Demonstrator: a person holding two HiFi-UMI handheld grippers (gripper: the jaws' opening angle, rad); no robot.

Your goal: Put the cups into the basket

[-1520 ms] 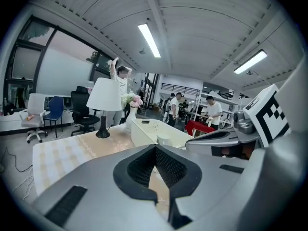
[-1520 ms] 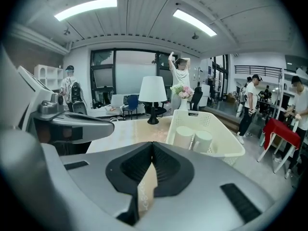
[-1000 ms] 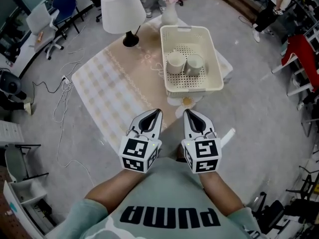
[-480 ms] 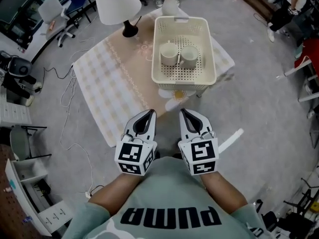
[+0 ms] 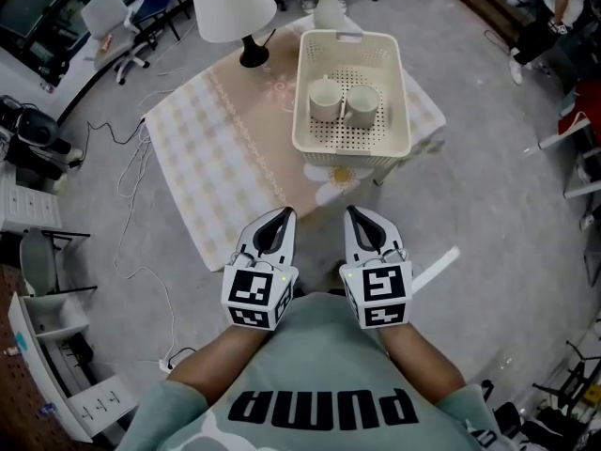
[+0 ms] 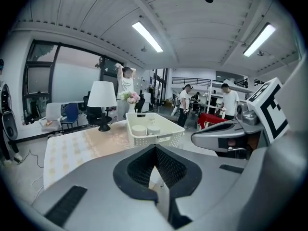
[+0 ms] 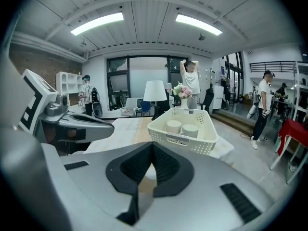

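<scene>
- Since a second ago, the basket (image 5: 352,155) and the table (image 5: 225,167) have slid slightly up and left in the head view. My two grippers have sunk a touch lower in the frame.
- My left gripper (image 5: 281,220) sits at lower centre-left, jaws clenched on nothing. My right gripper (image 5: 362,220) sits just beside it at lower centre-right, jaws also pressed together and empty.
- Both cups stand upright inside the basket at upper centre, the left cup (image 5: 325,99) and the right cup (image 5: 362,104) side by side and close together.
- I judge the task done, so the step in hand is simply resting clear. To do it well I would keep both jaws closed, hold the grippers near my body, and not reach back toward the basket.
- Edges: the cloth-covered table's near edge lies just above my jaw tips in the frame. The basket sits at the table's right edge, so a nudge could tip it off.
- A lamp (image 5: 232,3) and a vase (image 5: 329,12) stand along the top of the frame, well apart from me.
- Open room: bare grey floor spreads at centre right. Cables (image 5: 122,186) trail on the floor at left.
</scene>
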